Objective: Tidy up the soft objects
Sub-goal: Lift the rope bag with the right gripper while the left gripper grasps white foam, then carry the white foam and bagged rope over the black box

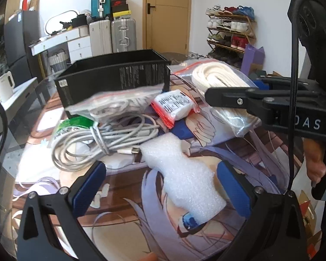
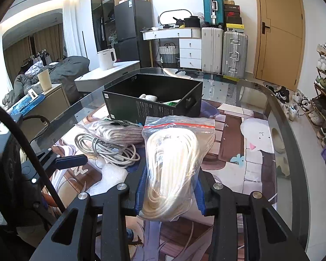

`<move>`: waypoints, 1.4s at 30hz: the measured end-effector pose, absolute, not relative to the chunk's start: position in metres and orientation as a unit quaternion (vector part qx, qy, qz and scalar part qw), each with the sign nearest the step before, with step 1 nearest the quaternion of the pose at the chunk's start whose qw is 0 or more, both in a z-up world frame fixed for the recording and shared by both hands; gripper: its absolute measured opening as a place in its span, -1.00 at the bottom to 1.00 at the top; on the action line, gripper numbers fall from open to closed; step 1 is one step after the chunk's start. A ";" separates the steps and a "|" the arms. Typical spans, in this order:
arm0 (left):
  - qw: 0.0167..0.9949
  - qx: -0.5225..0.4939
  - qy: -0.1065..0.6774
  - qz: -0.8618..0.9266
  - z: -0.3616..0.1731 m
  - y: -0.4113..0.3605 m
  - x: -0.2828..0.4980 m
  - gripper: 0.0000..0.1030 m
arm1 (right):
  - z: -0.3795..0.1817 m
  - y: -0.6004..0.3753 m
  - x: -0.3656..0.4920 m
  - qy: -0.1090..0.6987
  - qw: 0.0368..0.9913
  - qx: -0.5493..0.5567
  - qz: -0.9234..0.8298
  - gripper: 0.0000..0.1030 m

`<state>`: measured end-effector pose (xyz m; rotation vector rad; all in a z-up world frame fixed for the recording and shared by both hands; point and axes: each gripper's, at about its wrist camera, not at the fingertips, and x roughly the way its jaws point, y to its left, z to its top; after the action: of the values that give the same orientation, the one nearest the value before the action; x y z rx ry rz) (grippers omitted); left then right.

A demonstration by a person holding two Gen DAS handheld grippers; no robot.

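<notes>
Glossy clear plastic bag (image 2: 178, 150) holds white woven rope (image 2: 171, 169).

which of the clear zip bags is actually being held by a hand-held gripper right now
The clear zip bag of thick white rope, clamped between the right hand-held gripper pads. The clear zip bag of thin grey cord lies untouched in front of the black box.

A lived-in home: shoe rack (image 1: 230, 30), suitcases (image 2: 225, 52), fridge (image 2: 131, 21), rumpled bed (image 2: 54, 69)
</notes>
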<state>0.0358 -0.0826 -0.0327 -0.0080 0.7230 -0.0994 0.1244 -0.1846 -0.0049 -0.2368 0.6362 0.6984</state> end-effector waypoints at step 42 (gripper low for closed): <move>0.960 -0.051 0.261 -0.092 0.045 -0.013 0.005 -0.23 | 0.018 -0.175 0.105 0.270 0.883 -0.106 0.368 -0.27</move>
<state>0.0055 -0.0133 0.0450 -0.1038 0.5298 -0.1855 0.1054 -0.1745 0.0181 -0.2205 0.5628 0.7651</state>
